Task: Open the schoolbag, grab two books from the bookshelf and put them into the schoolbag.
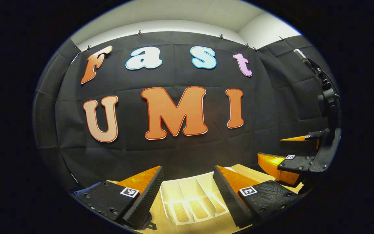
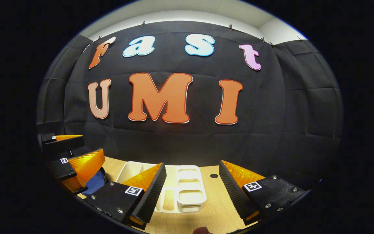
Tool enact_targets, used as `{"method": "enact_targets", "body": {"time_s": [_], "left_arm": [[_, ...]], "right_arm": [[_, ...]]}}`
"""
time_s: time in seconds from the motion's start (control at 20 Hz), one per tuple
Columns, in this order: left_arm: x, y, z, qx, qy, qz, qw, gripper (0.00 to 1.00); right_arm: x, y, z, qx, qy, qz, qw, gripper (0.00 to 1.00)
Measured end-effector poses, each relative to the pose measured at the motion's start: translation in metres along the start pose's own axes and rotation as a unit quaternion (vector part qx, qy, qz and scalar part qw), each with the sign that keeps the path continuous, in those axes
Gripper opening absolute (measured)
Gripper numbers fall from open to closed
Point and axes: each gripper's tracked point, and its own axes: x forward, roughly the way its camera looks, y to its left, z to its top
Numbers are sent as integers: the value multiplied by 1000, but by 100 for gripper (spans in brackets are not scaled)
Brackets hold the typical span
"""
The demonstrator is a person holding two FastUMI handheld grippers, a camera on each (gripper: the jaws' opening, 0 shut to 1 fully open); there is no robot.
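Two grippers hang level over the white rack, the bookshelf [image 1: 183,188] of this job, and both look past it at the black cloth wall. The left gripper [image 1: 188,169] has its fingers spread wide with nothing between them, and the rack's slots show through the gap. The right gripper [image 2: 192,164], just to the rack's right, is spread as wide and also holds nothing. Every slot I can see in the rack is bare, with the wooden table [image 2: 216,208] showing through the bottoms, and no book stands in it. Left of the rack, tucked under the left gripper, is a patch of blue cloth [image 2: 95,182]. I take it for the schoolbag, but too little shows to tell whether it is open or shut, or what it holds. As I judge it, the bare rack and free hands fit books already stowed in the bag, and equally books lying somewhere I cannot see, so I will not name the step. Any next move calls first for a look down at the bag. Room is ample: the wall stands well behind the rack, the table runs open to its right past a small dark hole [image 2: 213,175], and only the two grippers crowd each other.
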Motion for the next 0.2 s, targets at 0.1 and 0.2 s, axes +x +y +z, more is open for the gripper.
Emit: {"method": "enact_targets", "body": {"time_s": [0.1, 0.2], "left_arm": [[4, 3, -4, 0, 6, 1, 1000, 100], [3, 8, -5, 2, 8, 3, 1000, 96]], "right_arm": [[2, 2, -3, -2, 6, -1, 1000, 97], [4, 4, -5, -1, 9, 1, 1000, 97]]}}
